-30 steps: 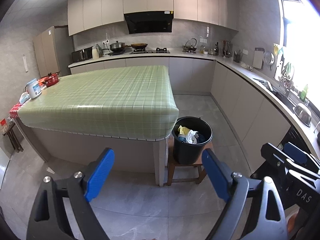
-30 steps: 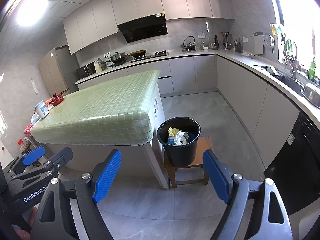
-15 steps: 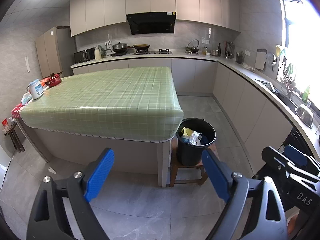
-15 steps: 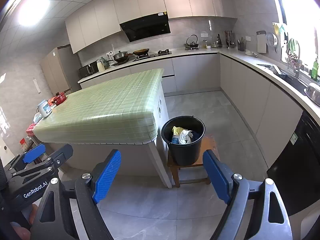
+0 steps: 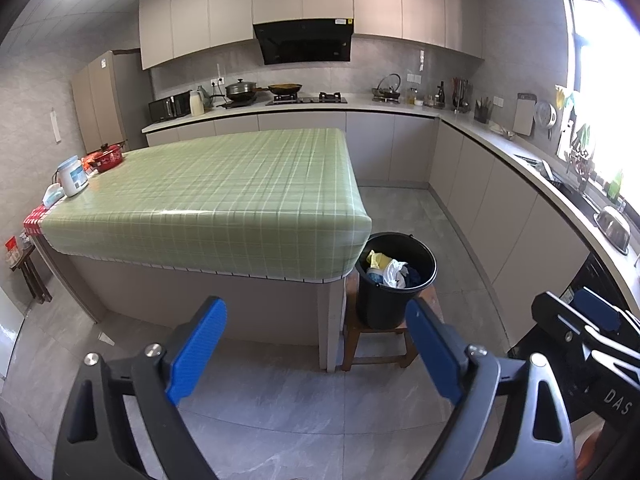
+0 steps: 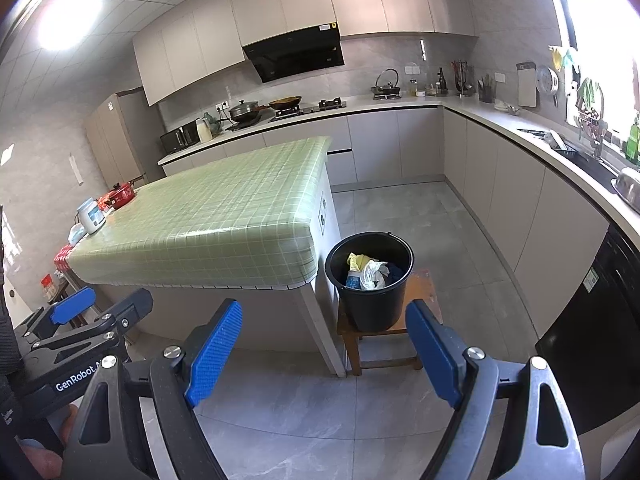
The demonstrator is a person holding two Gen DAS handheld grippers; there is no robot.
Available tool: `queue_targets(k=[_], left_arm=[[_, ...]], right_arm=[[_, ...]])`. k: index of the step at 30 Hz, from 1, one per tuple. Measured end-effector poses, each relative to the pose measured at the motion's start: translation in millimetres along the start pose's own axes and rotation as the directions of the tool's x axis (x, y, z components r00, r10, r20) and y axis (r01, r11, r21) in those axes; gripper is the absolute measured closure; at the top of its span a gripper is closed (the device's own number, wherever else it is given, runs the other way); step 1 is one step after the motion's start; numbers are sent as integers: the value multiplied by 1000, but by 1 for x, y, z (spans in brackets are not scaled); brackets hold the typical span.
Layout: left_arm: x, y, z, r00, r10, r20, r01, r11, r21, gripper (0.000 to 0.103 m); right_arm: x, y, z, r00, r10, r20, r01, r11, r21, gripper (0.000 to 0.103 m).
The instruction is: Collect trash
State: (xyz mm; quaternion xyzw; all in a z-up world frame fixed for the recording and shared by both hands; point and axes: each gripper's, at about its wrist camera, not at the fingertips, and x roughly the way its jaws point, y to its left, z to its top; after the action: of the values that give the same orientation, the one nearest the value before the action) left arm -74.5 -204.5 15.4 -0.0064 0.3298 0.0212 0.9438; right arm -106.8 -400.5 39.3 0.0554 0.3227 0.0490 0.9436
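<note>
Both grippers, left (image 5: pixel 316 346) and right (image 6: pixel 324 348), gape wide and empty, facing the trash-filled bucket (image 6: pixel 370 280) on its stool (image 6: pixel 424 292).

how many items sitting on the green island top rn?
3, all at its far left end: a red pot, a white jar nearer the camera, and a pale packet beside the jar. More may hide behind them.

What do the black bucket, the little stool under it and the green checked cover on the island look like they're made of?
Bucket: probably plastic, with smooth, matte black walls and a thin rim. Stool: apparently wood, brown, with square legs and rungs. Cover: likely vinyl or oilcloth, as it reflects light glossily and wraps tightly over the edges.
</note>
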Motion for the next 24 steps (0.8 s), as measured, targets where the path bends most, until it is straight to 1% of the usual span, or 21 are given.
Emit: queue_targets(k=[24], left_arm=[[12, -7, 6, 999, -25, -30, 25, 1000, -1, 11]], right_arm=[[10, -2, -2, 1000, -4, -21, 5, 1000, 20, 17]])
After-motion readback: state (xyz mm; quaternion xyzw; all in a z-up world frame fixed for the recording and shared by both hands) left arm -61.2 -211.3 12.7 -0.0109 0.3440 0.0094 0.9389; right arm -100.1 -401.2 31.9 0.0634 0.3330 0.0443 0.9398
